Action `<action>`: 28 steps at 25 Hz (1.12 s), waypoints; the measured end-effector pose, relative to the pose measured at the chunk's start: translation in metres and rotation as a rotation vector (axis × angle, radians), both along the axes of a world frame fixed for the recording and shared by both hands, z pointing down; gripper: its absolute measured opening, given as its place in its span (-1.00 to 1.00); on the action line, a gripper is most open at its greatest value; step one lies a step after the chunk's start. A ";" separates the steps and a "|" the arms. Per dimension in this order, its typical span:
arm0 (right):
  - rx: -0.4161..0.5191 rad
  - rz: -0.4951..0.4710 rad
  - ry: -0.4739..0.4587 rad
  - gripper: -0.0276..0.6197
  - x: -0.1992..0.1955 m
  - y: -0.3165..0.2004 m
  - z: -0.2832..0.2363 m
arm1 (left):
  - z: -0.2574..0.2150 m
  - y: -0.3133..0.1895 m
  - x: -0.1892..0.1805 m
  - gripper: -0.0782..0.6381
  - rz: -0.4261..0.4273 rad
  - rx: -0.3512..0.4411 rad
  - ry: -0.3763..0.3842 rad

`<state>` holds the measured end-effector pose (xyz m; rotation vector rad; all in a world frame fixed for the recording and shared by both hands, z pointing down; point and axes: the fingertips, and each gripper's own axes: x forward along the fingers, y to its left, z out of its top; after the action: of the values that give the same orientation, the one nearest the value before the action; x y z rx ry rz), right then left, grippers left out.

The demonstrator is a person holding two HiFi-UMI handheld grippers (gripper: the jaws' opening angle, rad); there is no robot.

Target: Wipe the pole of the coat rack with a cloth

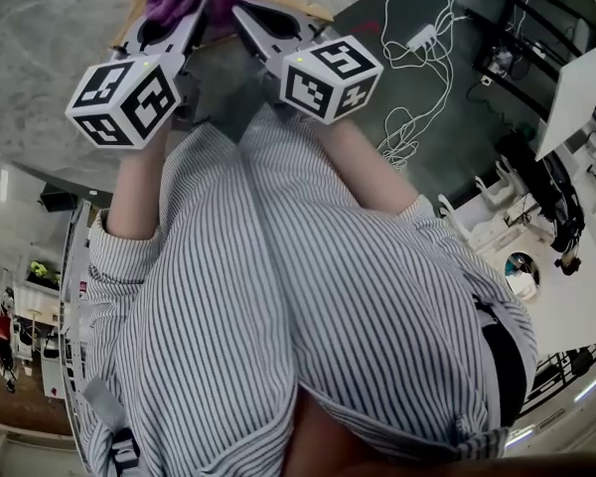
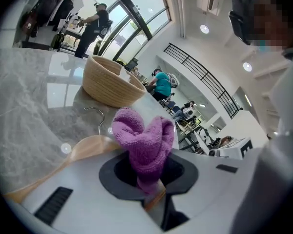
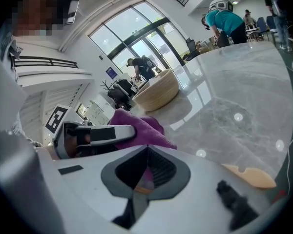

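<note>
Left tool (image 2: 147,182) is clenched on the purple cloth (image 2: 144,140); the cloth bunches up in a lump above the jaws, pinched low by a narrow fold. Right tool (image 3: 146,152) has its jaws closed together with nothing between them, and hangs just beside the left one in the head view. Both are held over the grey marble desk (image 2: 24,96), close to the person's striped shirt (image 1: 308,296). A wooden hanger (image 2: 83,150) lies on the desk under the cloth, with a woven basket (image 2: 107,84) behind it. No view clearly shows the coat rack pole.

Handling, as a judgement: the cloth is soft knit, light and floppy, with no breakage risk. It gives under pressure, so it should wrap around a pole well. The current pinch looks small, so the cloth may slip out when dragged. A deeper bite into the bunch would be safer, leaving the loose end free to rub.
</note>
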<state>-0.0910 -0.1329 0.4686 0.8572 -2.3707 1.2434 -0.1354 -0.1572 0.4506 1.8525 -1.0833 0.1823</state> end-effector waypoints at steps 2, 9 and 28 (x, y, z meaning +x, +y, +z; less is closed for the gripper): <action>0.000 -0.003 0.000 -0.86 -0.008 -0.001 0.001 | 0.000 -0.001 -0.008 -0.58 -0.014 0.002 0.004; -0.001 -0.028 0.000 -0.86 -0.034 -0.001 0.002 | 0.002 -0.004 -0.032 -0.58 -0.043 0.009 0.016; 0.001 -0.025 0.016 -0.86 -0.053 -0.005 -0.001 | 0.002 -0.009 -0.070 -0.58 -0.195 -0.006 0.064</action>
<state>-0.1444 -0.1378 0.4678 0.8320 -2.3627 1.2213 -0.2053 -0.1663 0.4526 1.7232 -1.2082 0.0124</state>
